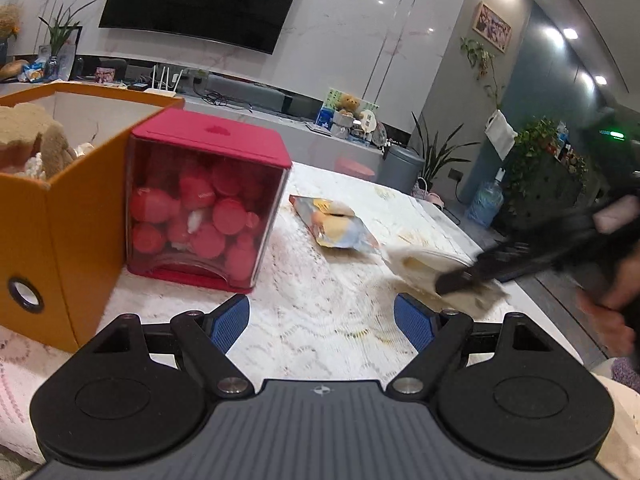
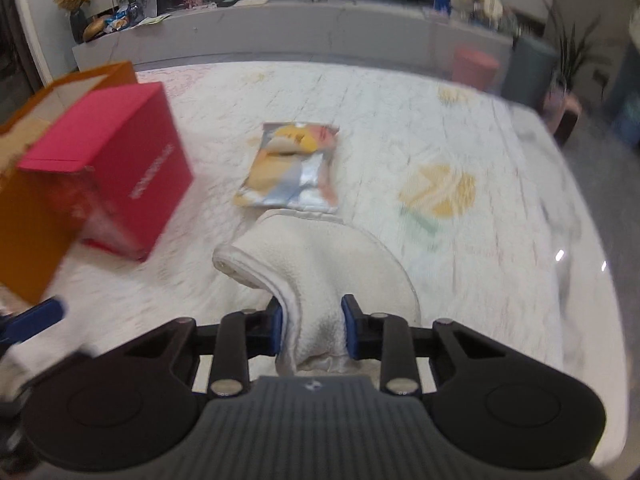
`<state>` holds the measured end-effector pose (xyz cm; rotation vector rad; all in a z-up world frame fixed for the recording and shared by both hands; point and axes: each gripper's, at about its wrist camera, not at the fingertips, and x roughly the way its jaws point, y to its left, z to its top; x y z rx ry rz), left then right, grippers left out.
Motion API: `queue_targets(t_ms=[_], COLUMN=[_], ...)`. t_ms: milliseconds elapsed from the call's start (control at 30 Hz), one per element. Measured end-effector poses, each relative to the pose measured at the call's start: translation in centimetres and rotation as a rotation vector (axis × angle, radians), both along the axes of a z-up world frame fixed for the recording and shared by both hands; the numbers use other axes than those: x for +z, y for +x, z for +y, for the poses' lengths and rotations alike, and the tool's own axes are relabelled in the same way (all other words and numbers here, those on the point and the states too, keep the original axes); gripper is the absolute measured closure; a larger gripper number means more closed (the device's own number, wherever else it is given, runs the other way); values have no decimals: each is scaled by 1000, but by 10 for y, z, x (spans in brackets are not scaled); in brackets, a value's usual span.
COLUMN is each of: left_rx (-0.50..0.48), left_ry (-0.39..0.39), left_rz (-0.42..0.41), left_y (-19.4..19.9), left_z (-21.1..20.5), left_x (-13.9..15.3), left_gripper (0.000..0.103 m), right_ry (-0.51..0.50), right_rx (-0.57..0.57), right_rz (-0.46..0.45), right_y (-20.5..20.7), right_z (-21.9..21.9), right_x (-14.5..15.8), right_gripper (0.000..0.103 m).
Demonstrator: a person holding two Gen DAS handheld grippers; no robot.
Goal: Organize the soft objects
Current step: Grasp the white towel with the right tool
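**Right claw clamped on white cloth**

Right gripper (image 2: 311, 330) pinches the white cloth (image 2: 320, 272) between both blue pads, just in front of a snack packet (image 2: 290, 168) on the table (image 2: 460, 128). Left gripper (image 1: 322, 322) hangs apart, empty, near the red container (image 1: 204, 204) beside the orange box (image 1: 76, 216).

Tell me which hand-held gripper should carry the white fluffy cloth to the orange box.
Right. The right hand-held gripper is already clamped on the white fluffy cloth; the left hand-held gripper stands open and empty beside the orange box.
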<state>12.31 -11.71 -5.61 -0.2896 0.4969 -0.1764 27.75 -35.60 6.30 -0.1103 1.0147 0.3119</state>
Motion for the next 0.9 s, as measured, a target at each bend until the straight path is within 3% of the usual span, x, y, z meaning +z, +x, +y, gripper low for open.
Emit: queue_targets(t_ms=[233,300,467,567,667,900], left_rx=[-11,-38,-47,-50,-64,-81], left_ry=[42,54,167,188,225,268], left_rz=[-24,-32,-76,-72,-72,-62], left_y=[0,4,20,35,49,74], left_z=[-4,-10,-35,-48,-65,-95], left_x=[4,5,6,4,-1,-12], left_gripper=[7,7,7,7,7,7], right_ry=[187,181,100,118,55,44], right_rx=[-66,-66,-81,-115,-81,-125], right_rz=[98,97,44,8,-13,85], right_y=[-36,-42,-47,-46,-45,-34], right_z=[-24,-27,-31,-41,-44,-70], right_x=[7,8,17,25,23,-15], right_gripper=[73,73,73,73,72,72])
